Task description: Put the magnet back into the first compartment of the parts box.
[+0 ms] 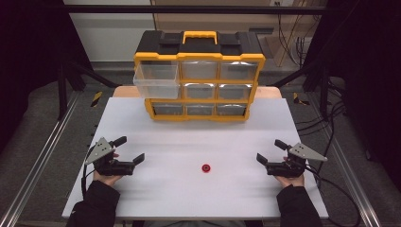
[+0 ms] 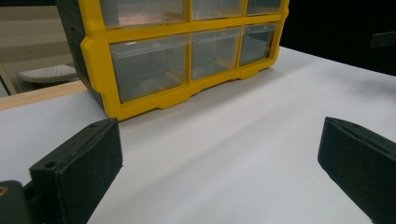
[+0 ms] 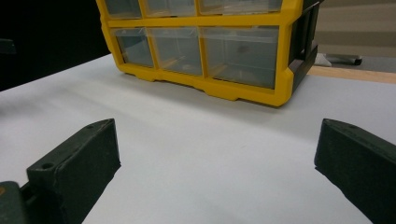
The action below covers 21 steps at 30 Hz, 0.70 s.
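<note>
- Both sleeves sit nearest; between the hands a small red piece (image 1: 205,168) lies alone on the white worktop (image 1: 189,198), nearer the right tongs (image 1: 263,161).
- Left tongs (image 1: 137,159) and right tongs gape wide, holding nothing.
- Risk — the piece looks low and perhaps round; a hasty pinch could skid it away.
- One drawer (image 1: 156,80) of the yellow organiser (image 1: 200,78) juts out — its contents are hard to make out.

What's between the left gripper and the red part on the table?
Nothing: in the high view, only bare white table lies between the left gripper and the small red part.
</note>
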Available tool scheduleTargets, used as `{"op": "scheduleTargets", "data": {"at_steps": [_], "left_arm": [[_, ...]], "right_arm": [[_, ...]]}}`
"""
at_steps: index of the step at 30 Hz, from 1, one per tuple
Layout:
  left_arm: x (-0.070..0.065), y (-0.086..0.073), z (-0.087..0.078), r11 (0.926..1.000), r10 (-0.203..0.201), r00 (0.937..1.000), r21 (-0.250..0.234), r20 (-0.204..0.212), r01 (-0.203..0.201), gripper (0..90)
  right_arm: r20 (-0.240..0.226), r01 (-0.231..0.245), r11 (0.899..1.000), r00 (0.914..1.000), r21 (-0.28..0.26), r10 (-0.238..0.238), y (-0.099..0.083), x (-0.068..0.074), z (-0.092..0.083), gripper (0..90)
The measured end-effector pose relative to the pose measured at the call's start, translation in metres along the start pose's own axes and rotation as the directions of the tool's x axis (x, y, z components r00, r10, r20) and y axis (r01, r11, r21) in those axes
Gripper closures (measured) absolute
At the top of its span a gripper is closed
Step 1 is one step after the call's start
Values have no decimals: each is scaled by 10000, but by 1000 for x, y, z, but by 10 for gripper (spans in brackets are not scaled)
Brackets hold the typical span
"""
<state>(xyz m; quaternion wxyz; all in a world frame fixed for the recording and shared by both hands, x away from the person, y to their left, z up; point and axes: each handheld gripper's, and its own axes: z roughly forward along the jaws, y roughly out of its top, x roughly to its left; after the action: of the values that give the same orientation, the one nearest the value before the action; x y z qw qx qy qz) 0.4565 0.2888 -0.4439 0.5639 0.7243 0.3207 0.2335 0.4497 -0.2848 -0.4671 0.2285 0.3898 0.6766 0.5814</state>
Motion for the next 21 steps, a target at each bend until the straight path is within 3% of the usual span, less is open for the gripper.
{"op": "scheduleTargets", "data": {"at_steps": [21], "left_arm": [[-4,3,3,9999,-14,10000,135,42,14,0]], "right_arm": [[-46,33,10000,10000,49,-33,0,0,1,4]]}}
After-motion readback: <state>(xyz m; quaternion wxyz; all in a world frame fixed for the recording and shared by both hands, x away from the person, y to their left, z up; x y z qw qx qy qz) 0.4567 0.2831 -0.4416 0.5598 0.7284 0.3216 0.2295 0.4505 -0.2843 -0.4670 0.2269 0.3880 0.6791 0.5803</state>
